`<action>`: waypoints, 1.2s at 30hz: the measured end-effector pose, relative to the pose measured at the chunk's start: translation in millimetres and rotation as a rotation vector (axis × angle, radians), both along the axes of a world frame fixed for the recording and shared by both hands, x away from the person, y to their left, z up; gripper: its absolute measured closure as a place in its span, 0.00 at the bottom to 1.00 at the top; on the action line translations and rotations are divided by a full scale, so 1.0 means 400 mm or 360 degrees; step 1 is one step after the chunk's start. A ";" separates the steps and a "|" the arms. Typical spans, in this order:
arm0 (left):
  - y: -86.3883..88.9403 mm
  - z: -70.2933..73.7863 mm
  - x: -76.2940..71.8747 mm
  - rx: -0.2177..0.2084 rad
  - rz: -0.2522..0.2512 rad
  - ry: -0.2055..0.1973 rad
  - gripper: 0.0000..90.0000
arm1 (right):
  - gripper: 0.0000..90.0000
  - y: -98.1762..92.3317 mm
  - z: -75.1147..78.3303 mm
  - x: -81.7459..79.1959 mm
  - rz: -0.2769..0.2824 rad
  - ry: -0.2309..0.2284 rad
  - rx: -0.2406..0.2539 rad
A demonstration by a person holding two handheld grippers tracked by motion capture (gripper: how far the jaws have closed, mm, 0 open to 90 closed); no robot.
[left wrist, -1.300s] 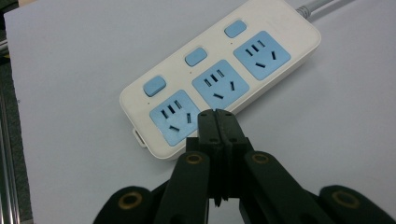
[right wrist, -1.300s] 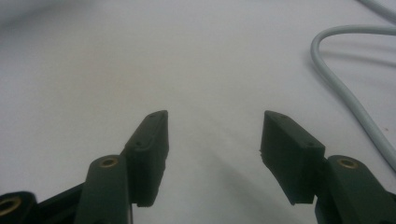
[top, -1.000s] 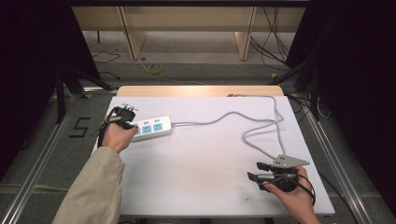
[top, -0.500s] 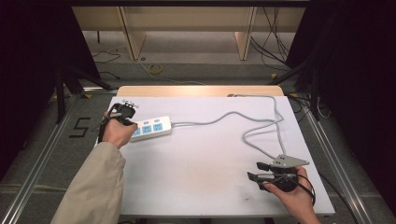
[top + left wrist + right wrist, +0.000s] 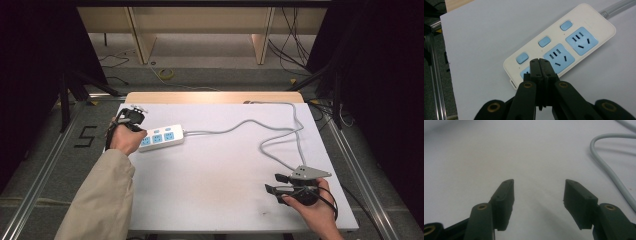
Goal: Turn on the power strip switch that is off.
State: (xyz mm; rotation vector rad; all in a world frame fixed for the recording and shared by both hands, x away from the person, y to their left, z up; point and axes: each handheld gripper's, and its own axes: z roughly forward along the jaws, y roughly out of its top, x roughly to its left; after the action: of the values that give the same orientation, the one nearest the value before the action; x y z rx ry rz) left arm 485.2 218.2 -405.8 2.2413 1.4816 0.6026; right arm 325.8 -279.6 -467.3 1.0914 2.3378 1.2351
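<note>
From the high view, your left gripper (image 5: 134,116) sits at the near-left end of the white power strip (image 5: 161,138), which lies toward the left edge of the white table (image 5: 210,190). Its grey cable (image 5: 280,131) runs off to the right, loops near the table's right side and heads to the far edge. Your right gripper (image 5: 272,183) rests low over the table's near-right corner, well apart from the strip, its tips pointing left.

In the left gripper view, your jaws are pressed together with nothing between them — the closed tips (image 5: 539,62) lie over the strip's nearest blue socket (image 5: 526,72), though you cannot tell whether they touch it. The power strip (image 5: 584,15) lies at a slant, with three blue buttons beside its three sockets; the middle socket (image 5: 559,58) sits just beyond the tips.

In the right gripper view, your jaws stand wide apart over bare table (image 5: 499,152) — nothing between them. The grey cable (image 5: 609,167) curves past on the right.
</note>
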 end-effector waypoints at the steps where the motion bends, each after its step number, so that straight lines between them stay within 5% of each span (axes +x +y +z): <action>1: 0.001 0.000 0.001 0.0001 -0.0002 0.0002 1.00 | 0.47 0.000 0.000 0.000 0.0000 0.0000 0.0000; 36: 0.014 -0.001 0.035 0.0036 0.0008 0.0012 1.00 | 0.48 0.000 0.000 0.000 -0.0001 0.0000 0.0003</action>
State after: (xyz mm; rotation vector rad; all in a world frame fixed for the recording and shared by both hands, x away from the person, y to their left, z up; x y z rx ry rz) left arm 499.2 223.9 -406.4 2.2602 1.4916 0.6161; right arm 326.0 -279.7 -467.3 1.0925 2.3366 1.2373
